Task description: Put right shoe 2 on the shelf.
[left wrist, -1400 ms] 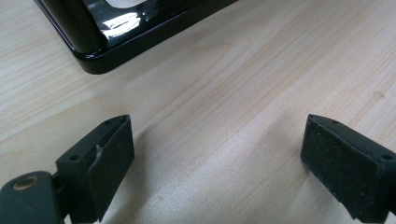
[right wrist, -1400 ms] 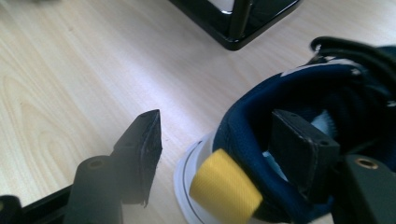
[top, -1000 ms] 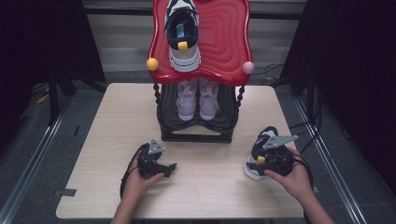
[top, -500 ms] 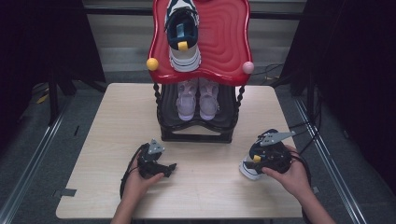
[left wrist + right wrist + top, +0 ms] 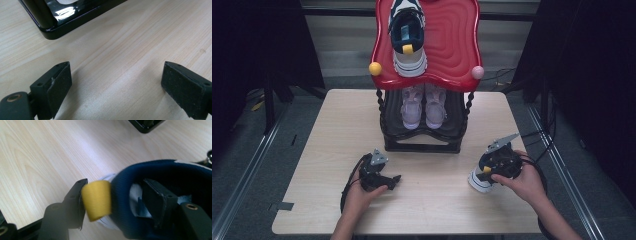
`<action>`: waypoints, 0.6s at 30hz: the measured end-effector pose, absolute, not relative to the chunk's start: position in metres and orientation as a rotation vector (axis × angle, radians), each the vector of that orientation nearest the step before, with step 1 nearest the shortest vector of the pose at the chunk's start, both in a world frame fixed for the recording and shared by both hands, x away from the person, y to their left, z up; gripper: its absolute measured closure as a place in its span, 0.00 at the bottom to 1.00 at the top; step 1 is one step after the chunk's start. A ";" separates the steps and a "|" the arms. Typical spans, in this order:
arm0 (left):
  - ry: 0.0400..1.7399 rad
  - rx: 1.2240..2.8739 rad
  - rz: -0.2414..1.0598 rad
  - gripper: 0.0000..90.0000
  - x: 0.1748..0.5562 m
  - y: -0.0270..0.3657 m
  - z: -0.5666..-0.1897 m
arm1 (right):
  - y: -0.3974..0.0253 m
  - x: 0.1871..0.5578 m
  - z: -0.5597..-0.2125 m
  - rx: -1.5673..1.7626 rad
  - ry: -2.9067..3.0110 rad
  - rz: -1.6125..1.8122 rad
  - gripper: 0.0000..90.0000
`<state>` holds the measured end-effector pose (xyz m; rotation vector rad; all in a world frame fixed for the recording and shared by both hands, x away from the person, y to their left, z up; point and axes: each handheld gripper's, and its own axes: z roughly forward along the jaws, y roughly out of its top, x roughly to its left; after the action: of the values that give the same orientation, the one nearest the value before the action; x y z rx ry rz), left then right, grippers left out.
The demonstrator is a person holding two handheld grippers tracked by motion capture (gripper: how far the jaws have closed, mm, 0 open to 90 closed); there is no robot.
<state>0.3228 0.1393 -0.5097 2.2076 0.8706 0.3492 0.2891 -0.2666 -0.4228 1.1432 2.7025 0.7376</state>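
Note:
My right gripper [image 5: 486,170] [image 5: 117,187] is shut on the heel of a navy and white sneaker [image 5: 477,181] [image 5: 162,170]. One jaw sits outside, by the yellow pull tab [image 5: 97,200]; the other is inside the shoe. The sneaker is low over the wooden table [image 5: 327,130] at the front right, and I cannot tell whether its sole touches. A matching sneaker [image 5: 408,40] lies on the red wavy top [image 5: 452,45] of the rack. My left gripper [image 5: 393,180] [image 5: 116,75] rests on the table at the front left, open, with nothing between its jaws.
A black rack [image 5: 422,145] [image 5: 47,22] stands mid-table under the red top, with a pale pink pair of sneakers [image 5: 424,107] on its lower shelf. A yellow ball [image 5: 375,68] and a pink ball [image 5: 477,72] mark the red top's front corners.
My right gripper has come down and slightly left with the sneaker, closer to the tabletop. The left gripper has stayed where it was.

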 end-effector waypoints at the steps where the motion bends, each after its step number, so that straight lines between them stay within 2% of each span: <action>1: 0.871 2.207 0.349 0.10 0.323 0.139 -0.510 | -0.267 0.291 -0.423 1.148 2.713 0.727 0.42; 6: 0.871 2.207 0.349 0.10 0.323 0.139 -0.510 | -0.268 0.297 -0.421 1.179 2.746 0.686 0.47; 8: 0.871 2.207 0.348 0.10 0.323 0.139 -0.510 | -0.267 0.298 -0.421 1.170 2.772 0.671 0.58; 9: 0.871 2.207 0.349 0.10 0.323 0.139 -0.510 | -0.267 0.298 -0.421 1.170 2.772 0.671 0.58; 10: 0.871 2.207 0.348 0.10 0.323 0.139 -0.510 | -0.266 0.297 -0.421 1.157 2.782 0.679 0.67; 11: 0.871 2.207 0.348 0.10 0.323 0.139 -0.510 | -0.265 0.296 -0.420 1.163 2.775 0.679 0.70; 18: 0.869 2.207 0.346 0.10 0.323 0.139 -0.510 | -0.262 0.290 -0.419 1.146 2.790 0.714 0.74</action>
<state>0.3229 0.1394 -0.5098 2.2074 0.8688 0.3457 0.2901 -0.2621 -0.4192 1.1459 2.7898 0.7138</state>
